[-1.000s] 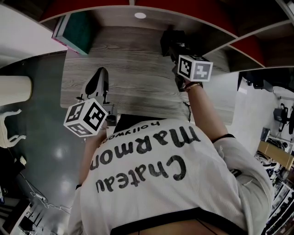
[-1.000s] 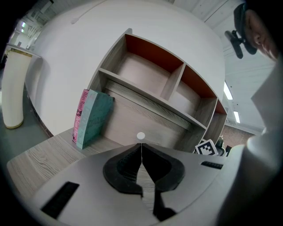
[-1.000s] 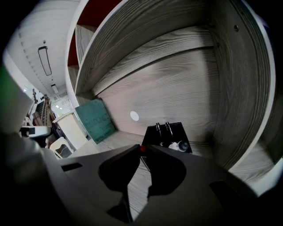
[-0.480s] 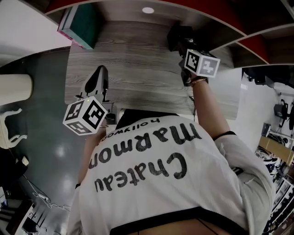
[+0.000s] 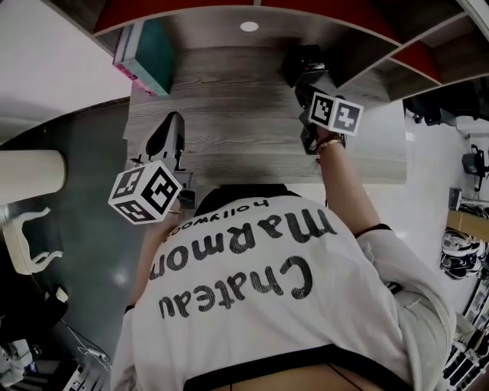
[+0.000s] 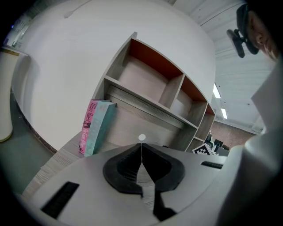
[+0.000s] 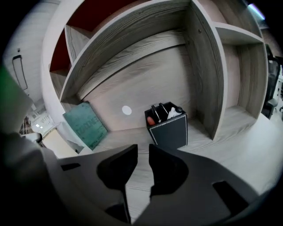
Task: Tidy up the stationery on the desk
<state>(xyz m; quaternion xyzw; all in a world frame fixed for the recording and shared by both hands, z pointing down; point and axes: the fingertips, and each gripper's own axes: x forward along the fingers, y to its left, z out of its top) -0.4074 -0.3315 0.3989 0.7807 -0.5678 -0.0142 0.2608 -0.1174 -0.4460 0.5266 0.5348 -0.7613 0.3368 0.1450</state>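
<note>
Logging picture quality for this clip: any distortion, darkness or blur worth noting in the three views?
Head view: dim, shelves bowed. Left gripper view: fisheye also curves them, black corners. Right gripper view: same vignetting, pen holder sharp.

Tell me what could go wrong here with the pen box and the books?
1. The right gripper, jaws slightly apart and empty, points at the pen box. A clumsy push could tip it and spill the pens.
2. The books stand near the left edge of the desk. A knock from the left gripper, jaws shut, might topple them off.
</note>
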